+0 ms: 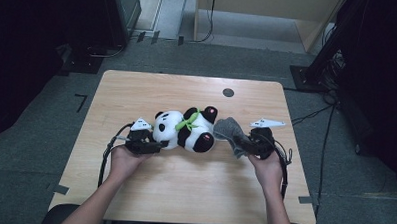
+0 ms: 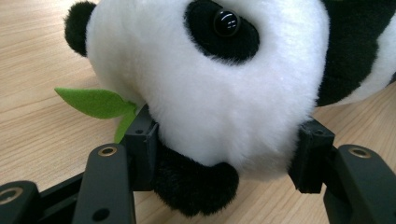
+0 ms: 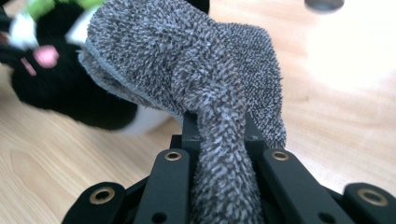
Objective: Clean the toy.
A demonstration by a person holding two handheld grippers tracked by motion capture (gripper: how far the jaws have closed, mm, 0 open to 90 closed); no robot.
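Cleaning step in hand: my left tool (image 2: 224, 158) clamps the panda's (image 1: 183, 129) head, pinning it mid-worktop (image 1: 184, 186); my right tool (image 1: 248, 143) grips a grey cloth (image 3: 196, 84) bunched just right of the toy. Next, I judge, the cloth must meet the plush gently.

A light wooden worktop (image 1: 152, 90) stands on grey carpet (image 1: 52, 102). A round dark hole (image 1: 228, 92) sits near its far edge. Beyond it stand a pale wooden cabinet (image 1: 270, 7) and dark equipment (image 1: 122, 12), with black cables (image 1: 311, 115) trailing across the floor at the right.
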